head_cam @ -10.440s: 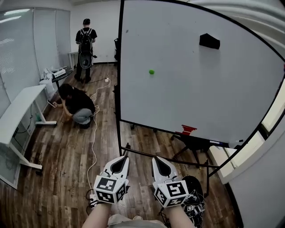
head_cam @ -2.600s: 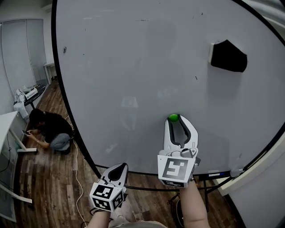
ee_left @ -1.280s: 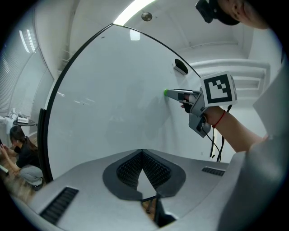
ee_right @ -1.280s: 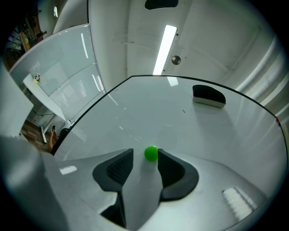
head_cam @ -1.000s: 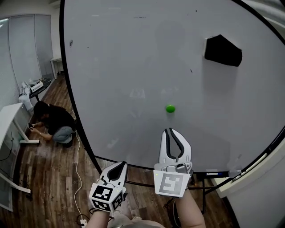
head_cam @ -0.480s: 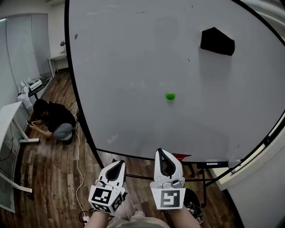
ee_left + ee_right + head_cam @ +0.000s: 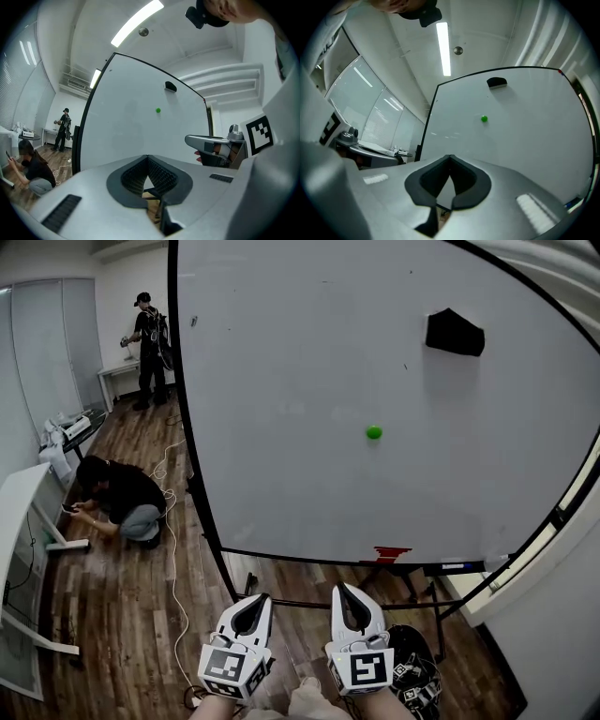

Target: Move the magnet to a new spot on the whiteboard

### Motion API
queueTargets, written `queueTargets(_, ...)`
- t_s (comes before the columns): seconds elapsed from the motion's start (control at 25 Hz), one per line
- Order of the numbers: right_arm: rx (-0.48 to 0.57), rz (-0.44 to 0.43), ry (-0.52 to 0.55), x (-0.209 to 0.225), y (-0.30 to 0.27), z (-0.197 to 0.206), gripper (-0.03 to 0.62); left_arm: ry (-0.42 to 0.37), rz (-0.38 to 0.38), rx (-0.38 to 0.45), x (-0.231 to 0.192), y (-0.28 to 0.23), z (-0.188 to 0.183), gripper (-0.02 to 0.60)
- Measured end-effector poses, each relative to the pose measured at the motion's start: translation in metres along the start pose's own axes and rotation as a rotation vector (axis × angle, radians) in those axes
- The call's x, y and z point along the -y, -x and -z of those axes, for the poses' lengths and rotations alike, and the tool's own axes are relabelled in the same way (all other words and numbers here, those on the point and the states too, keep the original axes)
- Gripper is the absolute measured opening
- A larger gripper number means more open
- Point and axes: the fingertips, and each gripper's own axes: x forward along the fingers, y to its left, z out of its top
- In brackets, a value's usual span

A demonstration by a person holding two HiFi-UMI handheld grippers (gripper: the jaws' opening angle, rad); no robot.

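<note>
Whiteboard [image 7: 309,343] on a stand fills most of the head view. The stand's feet are out of sight, so I can't tell whether it rolls, but a hard push on the face could probably shift or rock it. One person crouches [image 7: 127,502] on the wood floor to its left and another stands [image 7: 150,329] at the far wall. A white cable [image 7: 175,549] trails across the floor near the board's left post and could trip anyone stepping in. Left gripper [image 7: 253,600] and right gripper [image 7: 347,589] sit low near the body, well apart from the board. Both are clenched tip to tip with nothing between the jaws. Black eraser [image 7: 455,332] is stuck high on the right. Green magnet [image 7: 374,432] sits alone on the board face, below and left of the eraser, with neither tool touching it. Main risks, if another grab is needed: closed jaws knock the small round magnet instead of straddling it, so it slides or drops. A shallow pinch on it would likely slip off.
</note>
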Motion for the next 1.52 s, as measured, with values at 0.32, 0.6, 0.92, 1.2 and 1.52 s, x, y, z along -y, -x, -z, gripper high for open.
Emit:
queueTargets(0.32,-0.060,-0.034,-0.036,-0.042,0.043,0.011,0.009,0.023,-0.004,-0.032,0.002,0.055,0.022,0.006)
queueTargets(0.6,-0.075,-0.058,-0.074,-0.073,0.074,0.018,0.009,0.023,-0.001,-0.053,0.006,0.095,0.039,0.006)
queueTargets(0.92,-0.092,-0.085,-0.105,-0.093,0.087,0.020,0.009,0.019,-0.001,-0.063,0.006,0.118,0.042,0.006)
queueTargets(1.2,-0.070,-0.090,-0.108,-0.101,0.090,0.010,0.009,0.010,0.008,-0.050,0.006,0.122,0.036,0.006)
queueTargets(1.52,-0.045,-0.099,-0.106,-0.105,0.090,0.000,0.009,0.013,0.011,-0.047,0.005,0.122,0.035,0.005)
